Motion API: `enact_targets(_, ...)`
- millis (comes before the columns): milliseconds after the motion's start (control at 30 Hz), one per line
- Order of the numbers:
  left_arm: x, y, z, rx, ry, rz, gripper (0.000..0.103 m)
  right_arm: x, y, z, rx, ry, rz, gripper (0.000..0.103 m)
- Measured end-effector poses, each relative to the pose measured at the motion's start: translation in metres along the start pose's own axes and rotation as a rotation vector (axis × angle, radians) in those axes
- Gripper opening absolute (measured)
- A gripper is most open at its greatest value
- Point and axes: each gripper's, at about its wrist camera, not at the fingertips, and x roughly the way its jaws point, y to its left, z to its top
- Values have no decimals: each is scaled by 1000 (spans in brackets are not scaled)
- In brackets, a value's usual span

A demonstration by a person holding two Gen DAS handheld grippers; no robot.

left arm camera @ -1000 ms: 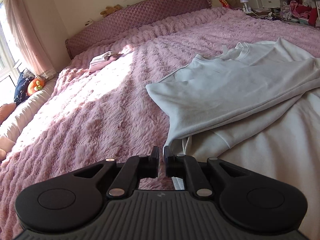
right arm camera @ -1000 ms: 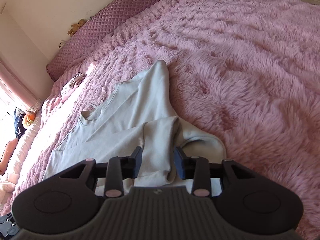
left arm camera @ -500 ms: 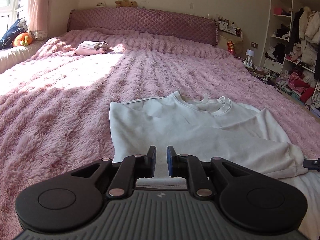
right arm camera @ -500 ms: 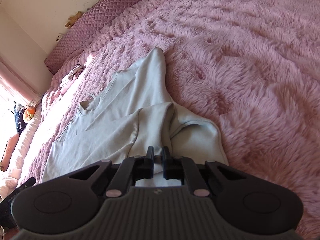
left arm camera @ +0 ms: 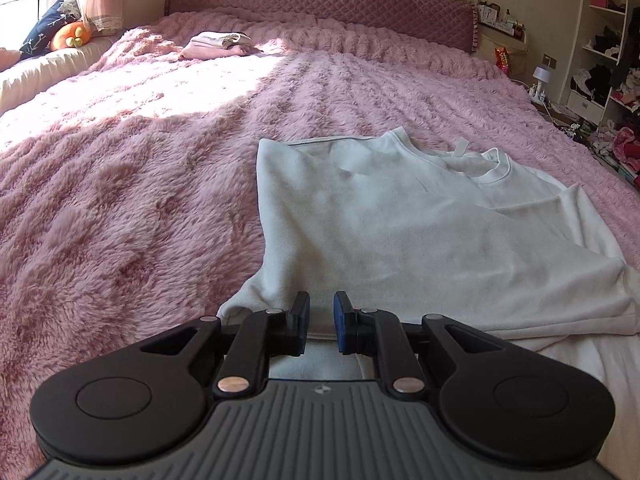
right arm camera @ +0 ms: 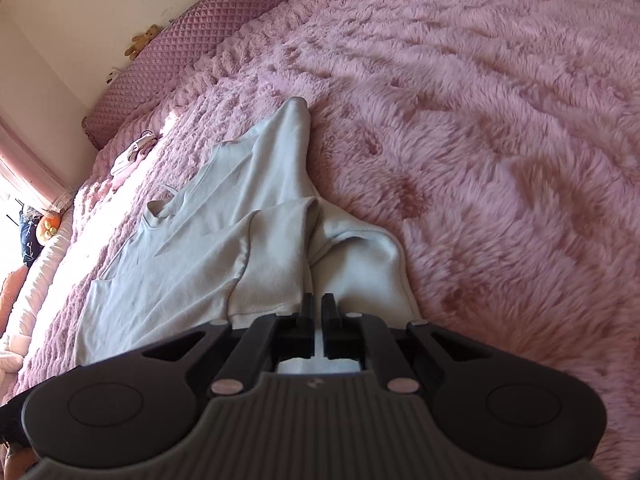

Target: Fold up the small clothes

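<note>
With your right gripper (right arm camera: 317,312) pinching the sweatshirt (left arm camera: 400,232) hem (left gripper (left arm camera: 319,322) released), fold the bottom toward the collar.

One pale sweatshirt (left arm camera: 400,232) on one pink blanket (left arm camera: 120,200); one folded clothes pile (left arm camera: 218,44); one orange plush (left arm camera: 70,34); two grippers.

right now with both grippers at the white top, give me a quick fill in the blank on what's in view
1. The white top lies on a fluffy ____ blanket.
2. The right gripper is nearly closed on the top's ____ edge.
3. Beyond the top, near the headboard, sits a small pile of ____ clothes.

Missing words: pink; near (hem); folded
</note>
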Motion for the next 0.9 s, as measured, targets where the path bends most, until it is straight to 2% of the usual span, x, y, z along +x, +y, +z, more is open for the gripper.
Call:
enact_targets(67, -20, -3, 4, -17, -16, -31, 25, -15, 8, 1, -19, -15, 22, 2)
enact_targets(100, -28, -4, 3, -25, -23, -40, 27, -21, 11, 2, -30, -18, 31, 6)
enact_targets(133, -39, -4, 3, -39, -28, -56, 34, -32, 16, 3, -45, -24, 48, 8)
enact_targets(233, -72, -4, -3, -96, -31, -101, 67, -62, 27, 1, -98, -28, 82, 19)
enact_targets(267, -82, -4, -7, -112, -29, -114, 72, -72, 30, -1, -120, -32, 87, 21)
enact_targets(467, -140, -13, -37, -135, 12, -124, 73, -134, 44, -26, -263, -14, 86, 27)
enact_targets(533, -156, -15, -52, -142, 25, -114, 76, -154, 46, -42, -322, -7, 50, 34)
enact_targets(600, -171, -16, -67, -139, 38, -98, 78, -170, 45, -58, -360, -2, 1, 47)
enact_targets(633, -177, -15, -74, -137, 42, -101, 79, -177, 43, -66, -371, 11, -32, 49)
enact_targets(700, -186, -10, -90, -145, 46, -103, 79, -187, 36, -82, -362, 50, -91, 49)
enact_targets(900, -195, 13, -129, -261, 124, -56, 79, -208, 5, -118, -286, 104, -140, 55)
